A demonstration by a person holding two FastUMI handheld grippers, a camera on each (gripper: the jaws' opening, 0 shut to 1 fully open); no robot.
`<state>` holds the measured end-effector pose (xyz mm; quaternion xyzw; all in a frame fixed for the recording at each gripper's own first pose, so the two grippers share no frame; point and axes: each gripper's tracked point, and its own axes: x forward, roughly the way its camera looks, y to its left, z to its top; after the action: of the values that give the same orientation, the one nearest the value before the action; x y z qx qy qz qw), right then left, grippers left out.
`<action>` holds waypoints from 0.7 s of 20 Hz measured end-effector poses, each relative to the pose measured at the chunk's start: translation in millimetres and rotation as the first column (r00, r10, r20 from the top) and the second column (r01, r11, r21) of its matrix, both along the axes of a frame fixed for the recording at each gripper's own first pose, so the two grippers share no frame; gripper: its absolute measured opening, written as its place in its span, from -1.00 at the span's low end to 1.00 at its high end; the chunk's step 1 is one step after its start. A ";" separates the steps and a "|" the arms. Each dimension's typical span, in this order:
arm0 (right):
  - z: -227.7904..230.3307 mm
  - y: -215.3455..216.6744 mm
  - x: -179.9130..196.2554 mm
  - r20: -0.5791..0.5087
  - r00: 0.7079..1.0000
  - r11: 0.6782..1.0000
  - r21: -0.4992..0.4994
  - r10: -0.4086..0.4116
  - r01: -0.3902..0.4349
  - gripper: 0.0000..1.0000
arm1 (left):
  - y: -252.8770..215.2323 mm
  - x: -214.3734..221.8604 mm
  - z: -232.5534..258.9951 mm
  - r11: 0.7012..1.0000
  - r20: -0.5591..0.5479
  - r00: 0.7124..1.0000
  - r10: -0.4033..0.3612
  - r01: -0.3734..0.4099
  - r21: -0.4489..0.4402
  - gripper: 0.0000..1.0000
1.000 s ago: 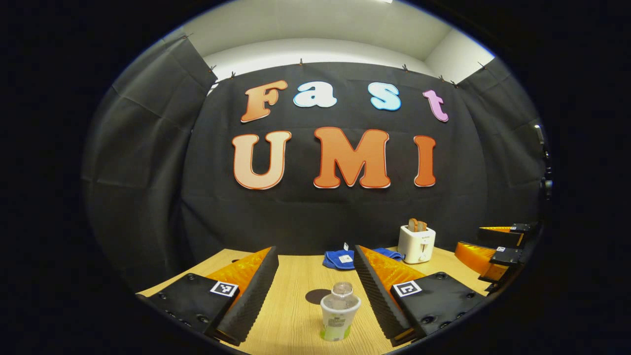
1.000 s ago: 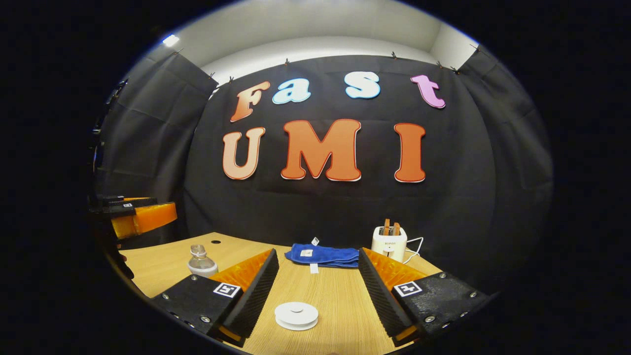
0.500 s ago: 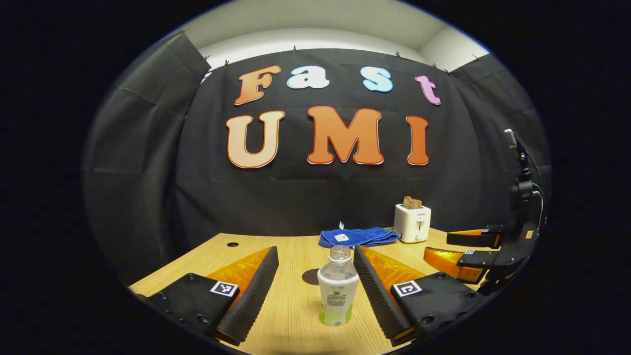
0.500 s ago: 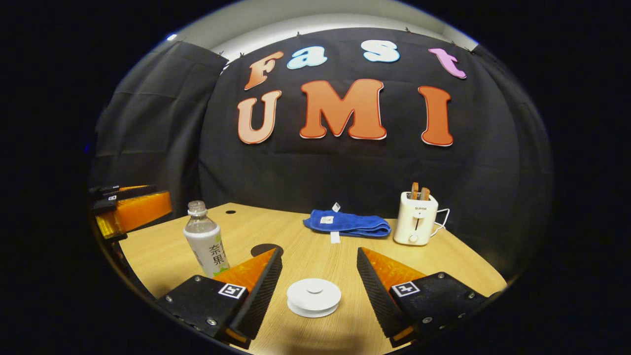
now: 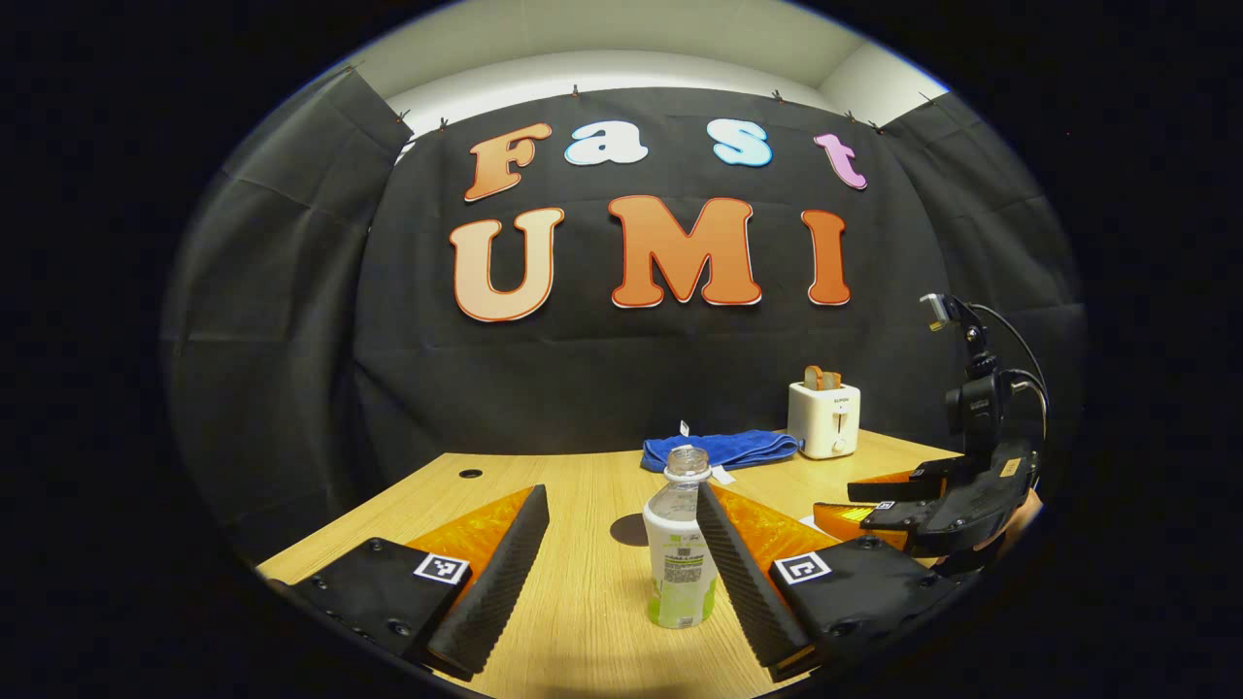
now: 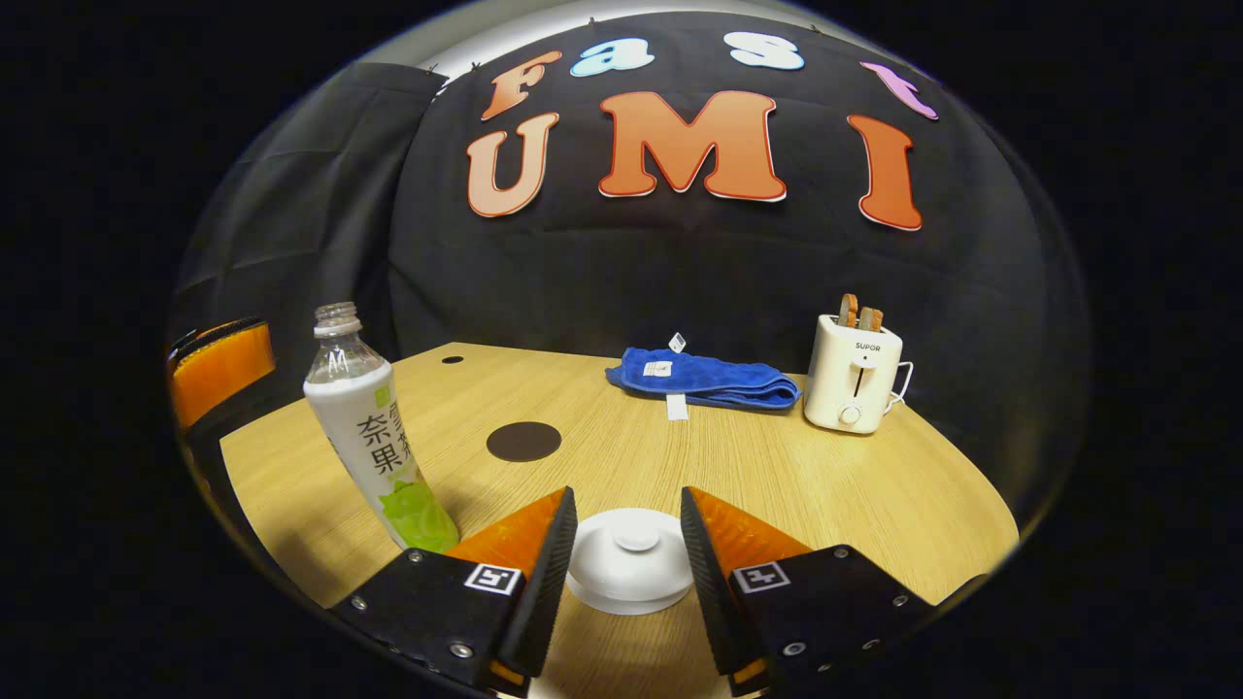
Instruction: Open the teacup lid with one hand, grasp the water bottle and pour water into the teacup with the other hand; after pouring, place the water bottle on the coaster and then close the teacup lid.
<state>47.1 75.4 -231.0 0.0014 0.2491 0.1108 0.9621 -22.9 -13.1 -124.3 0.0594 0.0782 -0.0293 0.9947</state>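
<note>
- Two grippers were over the table [image 6: 874, 505], both with jaws spread.
- Bottle [image 5: 680, 558] stood uncapped, touching the left gripper's [image 5: 621, 563] inner finger.
- Right gripper [image 6: 621, 563] straddled the lid [image 6: 631, 571], ungripped.
- Lid-opening step, I'd say; next: pinch and lift.

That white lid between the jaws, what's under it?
The lid hides whatever it sits on; the teacup beneath cannot be seen. Around it, bare wooden table.
</note>
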 end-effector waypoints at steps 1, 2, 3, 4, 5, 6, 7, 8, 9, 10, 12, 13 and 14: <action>-3.5 1.9 0.2 -0.009 1.000 1.000 -0.003 0.005 -0.005 0.14 | 0.4 0.4 -1.5 1.000 -0.005 1.000 0.001 -0.001 0.000 0.96; -6.4 4.3 0.8 -0.020 1.000 1.000 -0.004 0.013 -0.013 0.10 | 1.1 0.3 -3.0 1.000 -0.010 1.000 0.002 -0.002 -0.001 0.96; -7.2 6.8 1.1 -0.029 0.999 1.000 0.002 0.019 -0.019 0.03 | 1.7 0.6 -4.4 1.000 -0.015 1.000 0.003 -0.003 0.000 0.96; -8.7 8.1 1.4 -0.037 0.999 1.000 0.007 0.020 -0.020 0.00 | 2.8 0.6 -6.5 1.000 -0.016 1.000 0.003 -0.004 -0.002 0.96; -9.9 8.3 2.6 -0.039 0.999 1.000 0.005 0.020 -0.020 -0.07 | 2.7 0.5 -6.6 1.000 -0.018 1.000 0.003 -0.003 -0.004 0.96; -10.6 7.2 4.4 -0.041 0.999 1.000 -0.004 0.015 -0.015 -0.11 | 3.3 -0.3 -8.0 1.000 -0.019 1.000 0.004 -0.004 -0.004 0.96; -12.4 4.8 5.2 -0.043 0.999 1.000 -0.016 0.010 -0.010 -0.14 | 3.6 -0.1 -7.7 1.000 -0.019 1.000 0.004 -0.004 -0.002 0.96; -14.5 2.6 6.7 -0.049 0.999 1.000 -0.027 -0.001 -0.001 -0.18 | 5.0 0.0 -8.1 1.000 -0.020 1.000 0.006 -0.006 -0.001 0.96; -19.8 0.7 5.7 -0.076 0.997 1.000 -0.029 -0.009 0.006 -0.22 | 5.7 0.4 -8.1 1.000 -0.022 1.000 0.007 -0.007 -0.001 0.96; -26.1 2.2 2.5 -0.104 0.995 1.000 -0.026 -0.006 0.003 -0.22 | 6.2 -0.2 -8.5 1.000 -0.022 1.000 0.006 -0.006 -0.004 0.96; -26.3 2.2 3.9 -0.104 0.995 1.000 -0.018 -0.010 0.008 -0.21 | 5.8 -0.4 -6.5 1.000 -0.017 1.000 0.004 -0.004 -0.009 0.96; -25.9 2.3 3.7 -0.102 0.995 1.000 -0.021 -0.008 0.005 -0.21 | 6.4 0.3 -6.5 1.000 -0.017 1.000 0.005 -0.005 -0.008 0.96; -25.7 3.7 4.0 -0.097 0.995 1.000 -0.026 0.000 -0.002 -0.21 | 6.7 1.2 -9.0 1.000 -0.021 1.000 0.006 -0.006 -0.005 0.96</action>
<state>51.1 79.1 -256.7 -0.0058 0.2970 0.1079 0.9488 -21.7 -6.4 -133.3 0.0565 0.0889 -0.0273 0.9941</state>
